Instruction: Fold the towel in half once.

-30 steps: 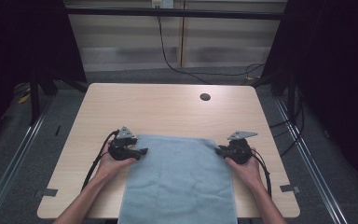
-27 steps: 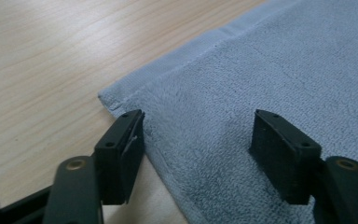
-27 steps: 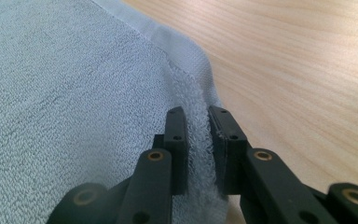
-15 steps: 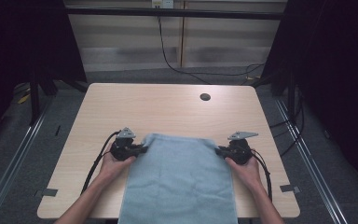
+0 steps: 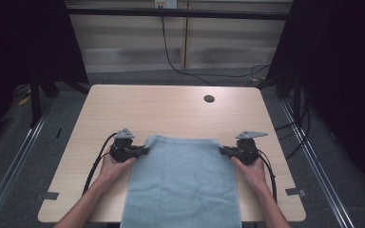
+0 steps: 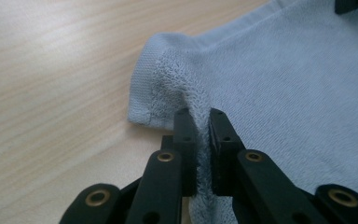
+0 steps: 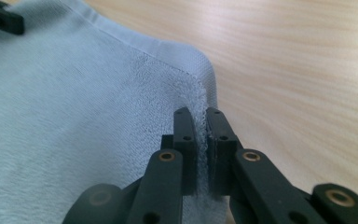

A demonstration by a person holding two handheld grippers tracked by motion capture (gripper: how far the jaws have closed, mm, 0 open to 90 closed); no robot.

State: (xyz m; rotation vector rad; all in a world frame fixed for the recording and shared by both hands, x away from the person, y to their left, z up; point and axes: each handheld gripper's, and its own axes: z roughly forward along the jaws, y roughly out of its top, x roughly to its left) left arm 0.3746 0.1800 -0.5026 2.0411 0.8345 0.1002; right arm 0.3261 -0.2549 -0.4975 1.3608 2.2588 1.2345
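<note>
In the left gripper view the left gripper (image 6: 200, 135) rises from the bottom centre of the frame with its two black jaws drawn almost together, and a raised ridge of the pale blue terry-cloth towel (image 6: 279, 93) is pinched between the pads, close to the towel's rounded, hemmed corner in the middle left of the frame. Its jaws have just been closing, and the cloth sits between them. In the high view this gripper (image 5: 142, 151) lies at the lower left of centre, held in the person's left hand (image 5: 115, 164), with its tip at the towel's far left corner

The right gripper (image 7: 201, 135) comes up the same way from the bottom centre of the right gripper view, jaws nearly together and clamped on a thin fold of the towel's (image 7: 74, 116) edge, just below its hemmed corner at the upper middle of the frame. These jaws too have just been closing on the cloth. In the high view it (image 5: 224, 151) sits at the lower right of centre in the person's right hand (image 5: 248, 167), meeting the towel's far right corner

Between the two grippers the towel (image 5: 183, 183) lies spread flat in the lower middle of the high view, its near end running past the front edge of the light wooden rectangular worktop (image 5: 171, 111). A small dark round hole (image 5: 209, 99) sits in the worktop's upper right part, well apart from the towel. Black cables (image 5: 97, 164) trail from each gripper toward the bottom of the frame
</note>
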